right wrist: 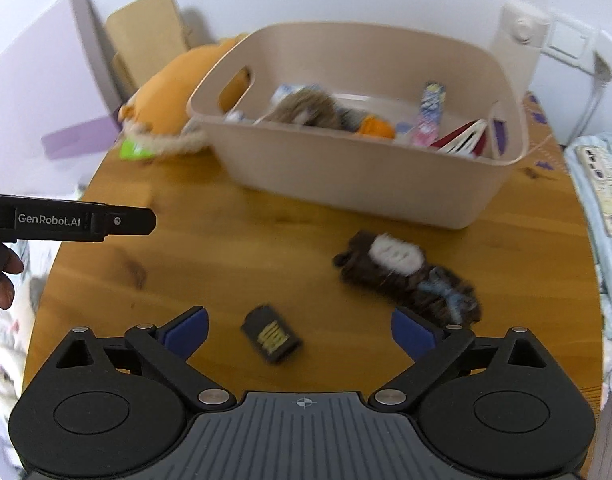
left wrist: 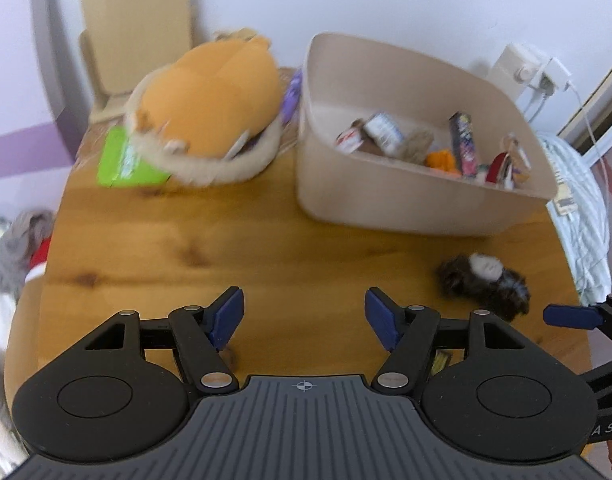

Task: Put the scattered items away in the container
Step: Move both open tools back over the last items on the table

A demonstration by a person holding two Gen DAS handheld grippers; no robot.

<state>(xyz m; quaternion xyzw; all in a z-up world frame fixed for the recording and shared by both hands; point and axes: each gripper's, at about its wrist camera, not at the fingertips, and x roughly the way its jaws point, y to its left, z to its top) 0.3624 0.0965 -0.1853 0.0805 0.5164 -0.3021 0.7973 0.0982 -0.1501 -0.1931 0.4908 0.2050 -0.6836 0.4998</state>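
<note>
A beige container [left wrist: 386, 204] [right wrist: 346, 176] stands at the back of the wooden table [left wrist: 245, 240] [right wrist: 209, 248] and holds several small items. In front of it lies a dark furry toy [left wrist: 486, 284] [right wrist: 406, 276] with a white face. A small dark packet [right wrist: 271, 338] with yellow print lies flat between the wide jaws of my right gripper [right wrist: 299, 324], which is open and does not touch it. My left gripper [left wrist: 303, 308] is open over bare wood, left of the furry toy, with nothing between its fingers.
A large orange plush [left wrist: 209, 92] [right wrist: 165, 92] lies on a green packet [left wrist: 121, 160] left of the container. A wooden chair [left wrist: 137, 20] stands behind the table. Pale bedding [left wrist: 578, 200] lies off the right edge. A hand [right wrist: 1, 280] holds the left tool at the left.
</note>
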